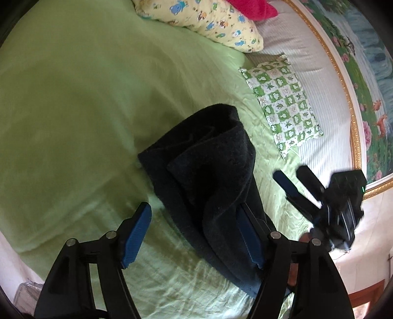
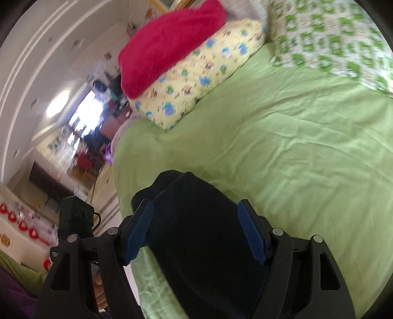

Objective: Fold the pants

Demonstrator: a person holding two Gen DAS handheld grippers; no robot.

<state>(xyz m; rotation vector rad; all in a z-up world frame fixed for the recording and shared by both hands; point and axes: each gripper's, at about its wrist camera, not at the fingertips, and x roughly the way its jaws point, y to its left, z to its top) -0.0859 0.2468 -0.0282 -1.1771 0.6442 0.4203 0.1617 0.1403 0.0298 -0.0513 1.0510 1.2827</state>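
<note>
Dark pants [image 1: 208,176] lie bunched in a thick fold on the green bed [image 1: 73,103], near its edge. Left gripper [image 1: 196,233] & right gripper [image 2: 196,230]: jaws open, holding nothing, fabric w/in each gap. To do it well, prob. flatten the bundle & square its edges. Count: 1 pants, 2 grippers, 2 pillows [image 1: 216,22], 1 red blanket [image 2: 169,41].

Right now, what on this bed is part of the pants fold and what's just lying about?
Job:
pants, dark and bunched on the sheet
left gripper, open
right gripper, open

Lying about:
yellow pillow
red blanket on the yellow pillow
green checked pillow
green sheet
</note>
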